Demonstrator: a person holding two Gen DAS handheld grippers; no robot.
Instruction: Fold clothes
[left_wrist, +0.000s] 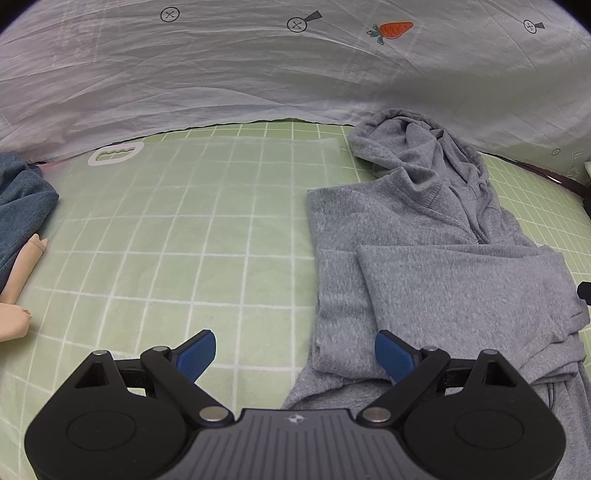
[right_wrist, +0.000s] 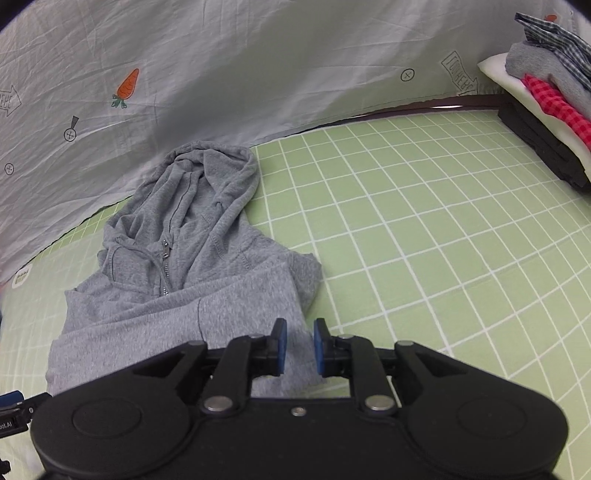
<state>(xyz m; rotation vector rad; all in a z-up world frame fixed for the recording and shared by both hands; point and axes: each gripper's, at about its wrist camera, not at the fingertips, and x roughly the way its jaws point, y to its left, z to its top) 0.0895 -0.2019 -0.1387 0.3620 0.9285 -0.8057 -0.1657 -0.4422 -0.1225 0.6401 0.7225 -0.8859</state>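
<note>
While the left gripper (left_wrist: 295, 356) hangs wide open and empty over the hoodie's (left_wrist: 424, 266) near left edge, the right gripper (right_wrist: 300, 345) stands narrowly parted over its sleeve, pads off the cloth. Both sleeves are folded in; the hoodie's long axis runs away toward the hood (right_wrist: 210, 173). Neither gripper looks nearer. No containers show.

Green checked sheet (right_wrist: 424, 229), grey hoodie (right_wrist: 207, 266) on it, blue garment (left_wrist: 22, 206), clothes pile (right_wrist: 554, 74)
</note>
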